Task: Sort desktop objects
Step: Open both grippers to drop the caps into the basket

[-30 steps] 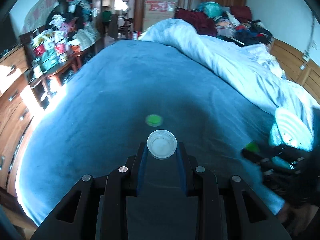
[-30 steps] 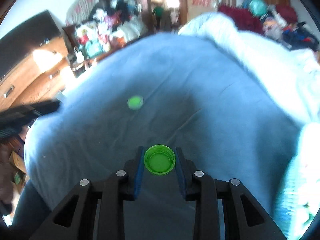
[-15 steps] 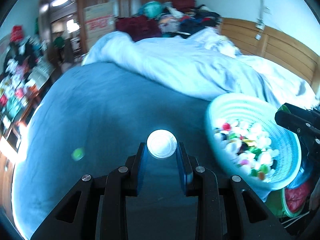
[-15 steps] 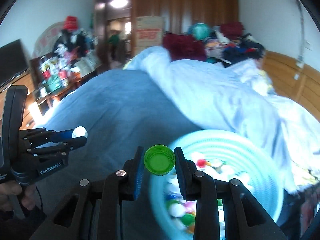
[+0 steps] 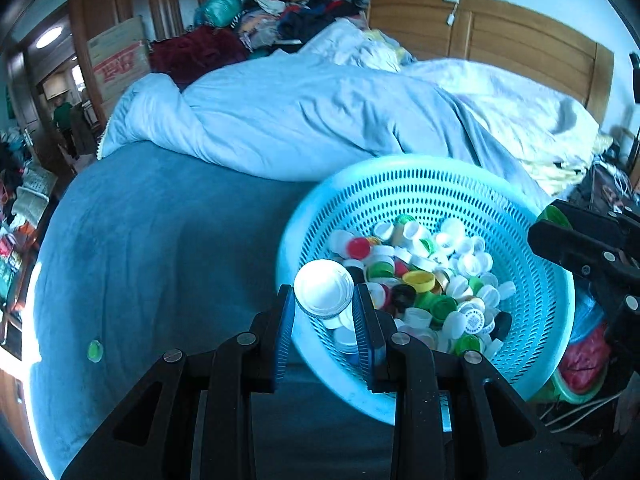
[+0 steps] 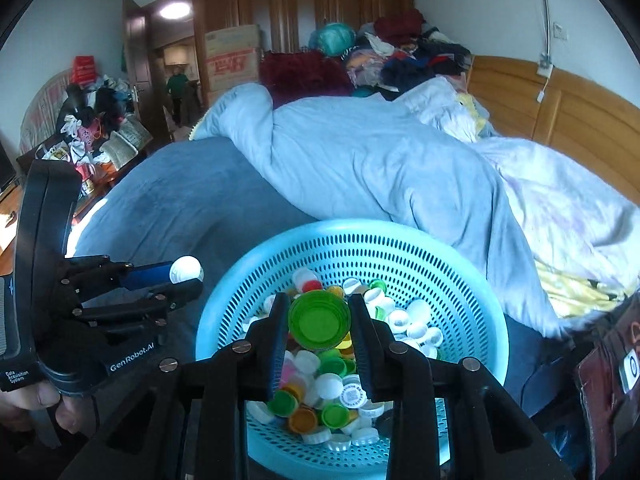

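Note:
My left gripper [image 5: 324, 300] is shut on a white bottle cap [image 5: 323, 287] and holds it over the near left rim of a light blue perforated basket [image 5: 416, 184]. The basket holds several caps of mixed colours. My right gripper [image 6: 319, 322] is shut on a green bottle cap [image 6: 319, 320] and holds it above the same basket [image 6: 352, 236], over its cap pile. The left gripper also shows in the right wrist view [image 6: 186, 270], left of the basket. The right gripper shows at the right edge of the left wrist view [image 5: 554, 216]. One green cap [image 5: 95, 350] lies on the blue bedspread.
The blue bedspread [image 5: 160, 248] stretches left of the basket. A rumpled pale blue duvet [image 6: 360, 160] lies behind it. A wooden headboard [image 5: 500, 40] stands at the right. Cluttered shelves [image 6: 96, 120] line the left side. A red bag [image 5: 580, 356] sits beside the basket.
Both grippers have swung right from the open bedspread to the basket, each still holding its cap. The basket now fills the near view under both.

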### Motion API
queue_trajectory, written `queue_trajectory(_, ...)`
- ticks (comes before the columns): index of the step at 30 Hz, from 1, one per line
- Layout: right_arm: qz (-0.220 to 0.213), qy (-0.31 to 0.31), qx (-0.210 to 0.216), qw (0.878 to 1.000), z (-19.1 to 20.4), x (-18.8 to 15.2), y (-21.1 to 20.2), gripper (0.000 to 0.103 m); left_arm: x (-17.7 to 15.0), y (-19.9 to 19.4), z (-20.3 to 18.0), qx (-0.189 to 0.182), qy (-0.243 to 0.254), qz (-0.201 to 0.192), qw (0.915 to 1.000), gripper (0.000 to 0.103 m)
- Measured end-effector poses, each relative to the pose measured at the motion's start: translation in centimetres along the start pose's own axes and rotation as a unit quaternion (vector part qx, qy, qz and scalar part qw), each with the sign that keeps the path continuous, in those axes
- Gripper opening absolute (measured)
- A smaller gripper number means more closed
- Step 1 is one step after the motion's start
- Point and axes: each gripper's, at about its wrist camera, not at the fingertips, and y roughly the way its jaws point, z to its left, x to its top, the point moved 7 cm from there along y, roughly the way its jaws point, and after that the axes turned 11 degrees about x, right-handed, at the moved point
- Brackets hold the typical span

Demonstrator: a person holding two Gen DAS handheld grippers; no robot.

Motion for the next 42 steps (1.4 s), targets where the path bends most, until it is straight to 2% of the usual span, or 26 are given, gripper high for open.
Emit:
queue_trajectory(5, 0.002, 0.006, 0.005, 1.000, -0.9, -0.4, 0.2, 0.033, 0.0, 0.5, -1.0, 0.000, 0.008, 0.012, 0.9999, 0.025)
queue_trajectory(21, 0.008, 0.008, 0.006, 1.000, -1.0, -1.2, 1.0, 0.033, 0.2, 1.0, -1.8, 0.002, 0.008, 0.013, 0.9999, 0.025)
queue_trajectory(23, 0.005, 0.007, 0.003, 1.000, -1.0, -1.1, 1.1, 0.038, 0.2, 1.1, -1.9, 0.005, 0.008, 0.013, 0.9999, 0.027)
queue_trajectory(24, 0.003, 0.007, 0.000, 1.000, -1.0, -1.1, 1.0, 0.050, 0.2, 1.0, -1.8, 0.008, 0.008, 0.013, 0.9999, 0.030)
queue_trajectory(25, 0.000, 0.007, -0.001, 1.000, -1.1, -1.0, 0.9, 0.061, 0.2, 1.0, -1.7, 0.010, 0.007, 0.011, 0.9999, 0.039)
queue_trajectory(26, -0.003, 0.007, -0.003, 1.000, -1.1, -0.9, 0.8, 0.065, 0.2, 0.9, -1.6, 0.017, 0.006, 0.006, 0.9998, 0.046)
queue_trajectory(27, -0.003, 0.006, -0.006, 1.000, -1.1, -0.9, 0.8, 0.068, 0.3, 0.8, -1.5, 0.021, 0.006, 0.003, 0.9998, 0.048)
queue_trajectory(34, -0.010, 0.001, -0.010, 1.000, -0.7, -0.5, 0.5, 0.075, 0.3, 0.6, -0.7, 0.026, -0.003, -0.006, 0.9996, 0.048)
queue_trajectory(42, -0.013, -0.016, -0.007, 1.000, 1.7, -0.1, 0.6, 0.081, -0.1, 0.2, 1.3, 0.030, -0.020, -0.012, 0.9993, 0.048)
